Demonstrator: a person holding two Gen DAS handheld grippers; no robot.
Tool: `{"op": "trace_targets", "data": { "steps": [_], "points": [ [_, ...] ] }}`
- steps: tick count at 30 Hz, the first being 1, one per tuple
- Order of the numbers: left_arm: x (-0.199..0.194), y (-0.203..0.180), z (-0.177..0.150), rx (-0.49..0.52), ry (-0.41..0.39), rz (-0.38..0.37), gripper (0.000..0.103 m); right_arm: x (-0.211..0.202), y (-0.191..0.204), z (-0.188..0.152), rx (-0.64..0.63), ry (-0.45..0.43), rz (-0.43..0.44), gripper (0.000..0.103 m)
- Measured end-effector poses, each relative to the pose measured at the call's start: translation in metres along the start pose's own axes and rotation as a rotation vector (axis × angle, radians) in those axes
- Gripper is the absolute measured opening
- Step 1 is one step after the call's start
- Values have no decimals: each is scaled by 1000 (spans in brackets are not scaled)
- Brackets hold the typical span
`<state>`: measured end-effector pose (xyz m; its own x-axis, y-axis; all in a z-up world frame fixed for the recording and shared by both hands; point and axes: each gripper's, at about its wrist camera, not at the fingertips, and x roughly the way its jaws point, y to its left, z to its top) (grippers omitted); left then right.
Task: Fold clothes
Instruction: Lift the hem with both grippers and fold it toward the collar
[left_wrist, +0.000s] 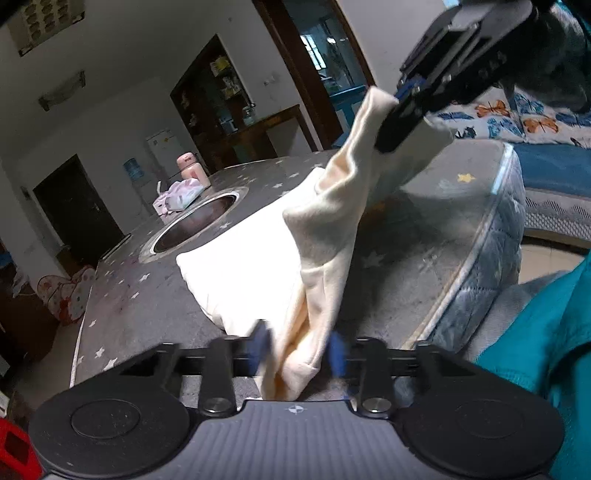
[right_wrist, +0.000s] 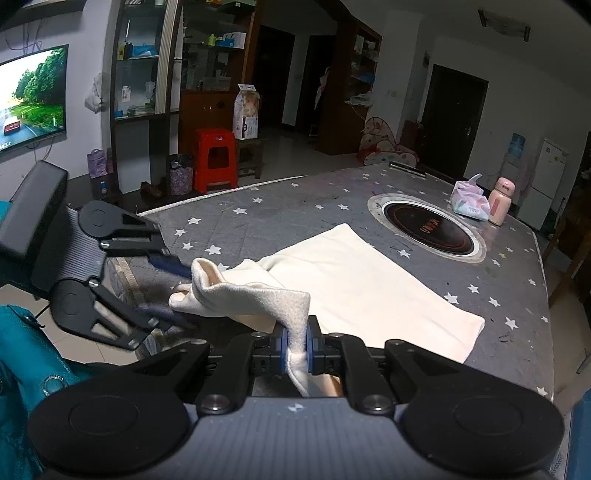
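Note:
A cream garment (left_wrist: 251, 266) lies partly flat on the grey star-patterned table cover (left_wrist: 122, 295). Its near edge is lifted off the table. My left gripper (left_wrist: 300, 350) has a bunched fold of the cloth pinched between its blue pads. In the right wrist view the left gripper (right_wrist: 181, 291) comes in from the left around the same cloth end. My right gripper (right_wrist: 296, 349) is shut on a raised edge of the garment (right_wrist: 369, 284). The left wrist view shows the right gripper (left_wrist: 395, 129) holding that edge up high, with the cloth draped between the two grippers.
A round black hob (right_wrist: 428, 229) is set into the table beyond the garment. A tissue pack (right_wrist: 469, 203) and a pink bottle (right_wrist: 498, 201) stand behind it. A red stool (right_wrist: 216, 160) is on the floor. A teal sleeve (left_wrist: 546, 332) is at the right.

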<state>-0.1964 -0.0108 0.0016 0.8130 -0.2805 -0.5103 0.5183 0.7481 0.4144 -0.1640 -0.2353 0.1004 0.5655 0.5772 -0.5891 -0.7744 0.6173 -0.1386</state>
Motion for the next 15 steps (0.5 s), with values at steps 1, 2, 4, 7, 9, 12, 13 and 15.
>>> {"op": "trace_targets", "data": {
  "steps": [1, 2, 4, 7, 9, 12, 13, 15],
  "points": [
    [-2, 0, -1, 10, -4, -1, 16, -1, 0, -1, 0, -1, 0, 8],
    [-8, 1, -1, 16, -14, -4, 15, -3, 1, -1, -2, -2, 1, 8],
    [-21, 4, 0, 22, -35, -13, 13, -8, 3, -2, -6, -1, 8, 8],
    [-46, 22, 10, -9, -66, -55, 12, -19, 6, -1, -13, 3, 33, 8],
    [-55, 35, 20, -22, -82, -67, 12, -25, 4, 1, -10, 8, 45, 8],
    [-50, 51, 36, -51, -94, -75, 11, -28, -6, 8, 17, 11, 57, 8],
    [-43, 56, 41, -55, -94, -71, 11, -27, -11, 11, 22, 9, 52, 8],
    [-25, 63, 50, -48, -85, -50, 11, -20, -23, 16, 40, 10, 43, 8]
  ]
}}
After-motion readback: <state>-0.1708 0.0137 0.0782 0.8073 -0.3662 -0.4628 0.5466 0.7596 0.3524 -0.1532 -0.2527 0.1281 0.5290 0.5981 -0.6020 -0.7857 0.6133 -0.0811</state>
